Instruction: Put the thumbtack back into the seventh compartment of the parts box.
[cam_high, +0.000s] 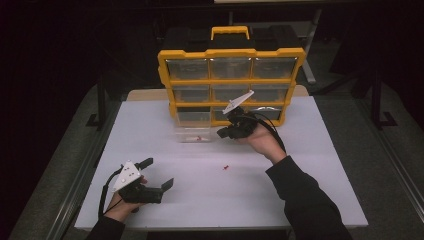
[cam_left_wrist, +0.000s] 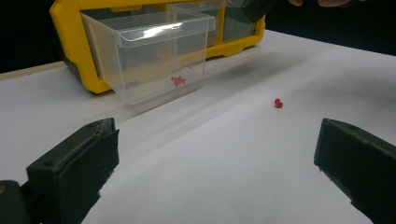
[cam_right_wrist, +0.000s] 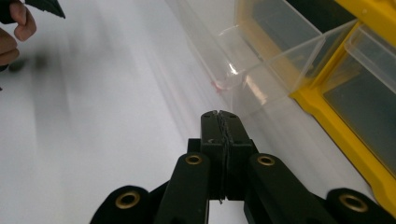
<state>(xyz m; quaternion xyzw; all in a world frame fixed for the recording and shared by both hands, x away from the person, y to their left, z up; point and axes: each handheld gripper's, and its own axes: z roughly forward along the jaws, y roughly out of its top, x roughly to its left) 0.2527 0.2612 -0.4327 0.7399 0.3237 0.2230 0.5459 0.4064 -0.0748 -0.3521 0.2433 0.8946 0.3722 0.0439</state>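
A yellow organiser (cam_high: 231, 52) with clear drawers stands at the back of the white table. Its lower-left clear drawer (cam_high: 194, 134) is pulled out, with a small red pin (cam_high: 199, 138) inside. A second red pin (cam_high: 226, 167) lies loose on the table. My right gripper (cam_high: 222, 133) is just right of the drawer's front and shut; the right gripper view shows its jaws (cam_right_wrist: 219, 114) pressed together with nothing visible between them, close to the drawer's corner (cam_right_wrist: 261, 60). My left gripper (cam_high: 159, 172) rests near the front left, open and empty. Past its jaws (cam_left_wrist: 215, 163) are the drawer (cam_left_wrist: 154, 51) and the loose pin (cam_left_wrist: 278, 103).
The table (cam_high: 300, 200) is a white sheet with a metal rail along its left side. The organiser's other drawers (cam_high: 230, 67) are closed. The surroundings are dark. In the right gripper view, the person's other hand (cam_right_wrist: 14, 28) is at the top left.
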